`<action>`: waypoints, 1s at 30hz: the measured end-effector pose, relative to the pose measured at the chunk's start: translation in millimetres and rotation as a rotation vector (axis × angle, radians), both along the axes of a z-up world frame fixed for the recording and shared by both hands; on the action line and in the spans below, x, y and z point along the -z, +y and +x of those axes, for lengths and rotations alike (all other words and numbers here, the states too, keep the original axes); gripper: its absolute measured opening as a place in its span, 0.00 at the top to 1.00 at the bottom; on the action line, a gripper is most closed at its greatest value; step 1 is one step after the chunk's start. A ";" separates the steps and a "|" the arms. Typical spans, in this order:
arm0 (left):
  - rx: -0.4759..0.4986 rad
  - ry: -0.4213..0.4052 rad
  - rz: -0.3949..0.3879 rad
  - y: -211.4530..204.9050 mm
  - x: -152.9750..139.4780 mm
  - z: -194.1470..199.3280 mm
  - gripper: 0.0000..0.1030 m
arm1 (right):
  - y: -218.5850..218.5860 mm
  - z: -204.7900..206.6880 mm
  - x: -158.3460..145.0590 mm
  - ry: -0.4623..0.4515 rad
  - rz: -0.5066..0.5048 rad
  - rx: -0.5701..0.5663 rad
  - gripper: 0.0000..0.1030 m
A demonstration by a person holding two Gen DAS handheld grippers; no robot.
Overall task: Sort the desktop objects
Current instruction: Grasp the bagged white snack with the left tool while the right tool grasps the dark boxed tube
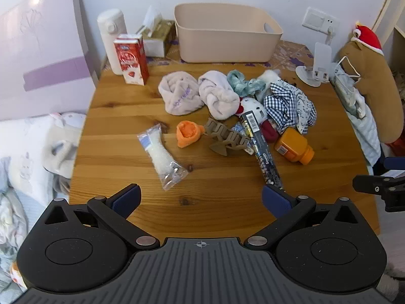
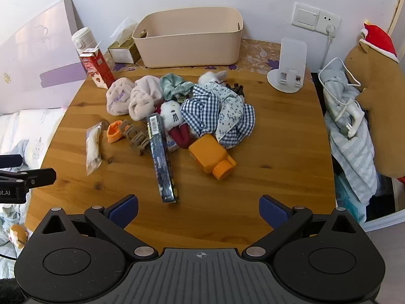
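A jumble lies mid-table: pink plush headbands [image 1: 197, 93] [image 2: 134, 98], a checked cloth [image 1: 288, 103] [image 2: 217, 111], a white doll [image 1: 253, 109] [image 2: 173, 116], a brown hair claw [image 1: 226, 139] [image 2: 134, 136], an orange roll [image 1: 188, 133] [image 2: 114, 131], a long dark box [image 1: 263, 152] [image 2: 162, 159], an orange bottle [image 1: 293, 147] [image 2: 212, 157] and a clear packet [image 1: 162, 154] [image 2: 92, 147]. A beige bin [image 1: 225, 33] [image 2: 189, 40] stands behind, empty as far as I see. My left gripper [image 1: 201, 198] and right gripper [image 2: 198, 207] hover open over the near table edge, holding nothing.
A white flask [image 1: 111, 38], a red carton [image 1: 131, 58] [image 2: 97, 68] and a tissue box [image 1: 157, 38] [image 2: 124, 49] stand at the back left. A white phone stand [image 1: 316, 65] [image 2: 289, 68] is back right. Bedding lies left; a brown plush [image 2: 379, 101] and clothes sit right.
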State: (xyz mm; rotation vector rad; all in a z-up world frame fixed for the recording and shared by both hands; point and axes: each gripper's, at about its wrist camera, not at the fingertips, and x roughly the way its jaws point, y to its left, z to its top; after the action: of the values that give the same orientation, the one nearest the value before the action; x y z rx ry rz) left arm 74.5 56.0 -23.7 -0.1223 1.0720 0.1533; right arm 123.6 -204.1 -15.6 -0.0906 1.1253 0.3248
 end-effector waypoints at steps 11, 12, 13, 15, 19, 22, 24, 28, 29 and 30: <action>-0.054 0.006 0.021 19.5 14.3 38.6 0.00 | 19.9 35.5 19.3 -0.003 0.019 -0.048 0.00; -0.059 0.011 0.018 22.3 16.9 41.9 0.00 | 23.5 38.5 21.4 -0.005 0.014 -0.056 0.00; -0.065 0.017 0.018 25.0 19.5 45.5 0.00 | 26.6 41.1 23.2 -0.006 0.012 -0.064 0.00; -0.071 0.027 0.023 29.8 25.5 52.2 0.00 | 32.7 47.0 28.1 0.002 0.013 -0.078 0.00; -0.086 0.052 0.030 39.6 40.4 62.9 0.00 | 47.3 58.1 40.2 0.009 0.016 -0.111 0.00; -0.102 0.071 0.031 46.8 52.8 72.1 0.00 | 61.7 64.4 51.1 0.002 0.014 -0.163 0.00; -0.109 0.090 0.035 51.5 62.2 77.2 0.00 | 69.5 67.8 57.4 -0.005 0.005 -0.190 0.00; -0.124 0.120 0.014 61.4 78.4 84.1 0.00 | 83.7 76.6 71.9 0.014 -0.011 -0.218 0.00; -0.129 0.130 0.005 64.5 83.1 86.2 0.00 | 85.9 78.8 75.3 0.022 -0.006 -0.219 0.00; -0.132 0.138 0.004 66.3 86.5 87.5 0.00 | 87.7 80.7 78.2 0.027 0.000 -0.219 0.00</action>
State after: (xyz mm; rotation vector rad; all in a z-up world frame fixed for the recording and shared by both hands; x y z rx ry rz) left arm 162.1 122.3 -110.1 -0.1809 1.2012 0.2862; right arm 204.4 -116.4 -93.8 -0.2110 1.1449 0.5225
